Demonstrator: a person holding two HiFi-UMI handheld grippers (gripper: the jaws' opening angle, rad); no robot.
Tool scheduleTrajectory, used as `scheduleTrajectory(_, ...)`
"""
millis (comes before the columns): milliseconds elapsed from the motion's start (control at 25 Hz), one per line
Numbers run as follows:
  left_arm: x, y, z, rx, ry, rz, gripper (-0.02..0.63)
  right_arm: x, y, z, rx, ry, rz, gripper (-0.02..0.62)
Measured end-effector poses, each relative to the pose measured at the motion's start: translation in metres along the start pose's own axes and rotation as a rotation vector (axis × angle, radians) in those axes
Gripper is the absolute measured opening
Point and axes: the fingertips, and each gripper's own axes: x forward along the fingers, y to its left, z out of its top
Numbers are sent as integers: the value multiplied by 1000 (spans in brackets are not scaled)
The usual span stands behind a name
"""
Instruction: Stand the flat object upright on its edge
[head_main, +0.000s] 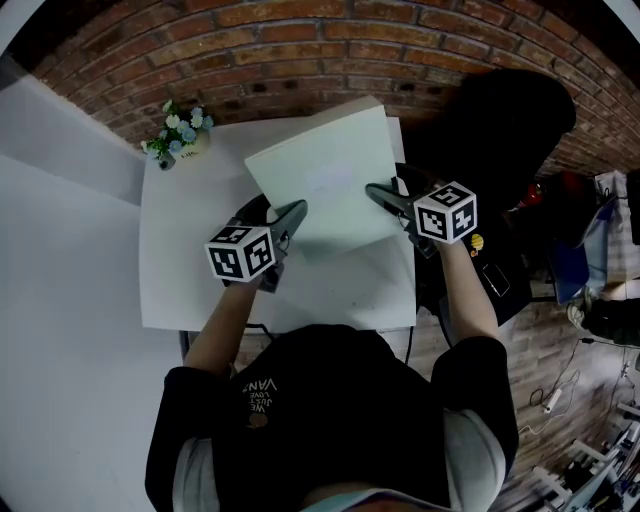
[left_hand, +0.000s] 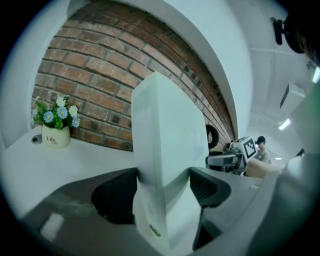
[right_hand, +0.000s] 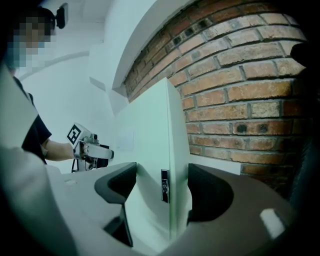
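The flat white box (head_main: 322, 172) hangs tilted over the bench (head_main: 190, 275). Your left gripper (head_main: 295, 210) and right gripper (head_main: 378, 190) each clamp one side of it, fingers (left_hand: 210, 187) spread wide. You look mid-raise. Next, bring it vertical, seat the lower edge squarely, and release gently.

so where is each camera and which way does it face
Head view: on the person's head, facing steeply down at the table; shows arms, torso, left tool and right tool clamped on the flat white box.
Left gripper view: on the left tool, along its jaws, toward brick wall and flower pot; right tool far right.
Right gripper view: on the right tool, facing the brick wall; left tool and forearm at left.
Shared: both gripper views show the box and the opposite tool.
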Motion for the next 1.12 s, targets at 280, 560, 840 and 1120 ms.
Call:
scheduleTrajectory(280,10,1,26,128,-23,-17,337,-1,-10,11,17,-50,-30,307)
scheduleTrajectory(560,27,2,47,239,-57,-39,337,2,-26,15,52,-83,-55,304)
scheduleTrajectory(840,47,6,66,335,-68,-60,337,6,-43,23,73,-117,-80,299)
scheduleTrajectory(1120,69,7,90,412,-103,-76,337,10,-65,36,80,-154,-109,298)
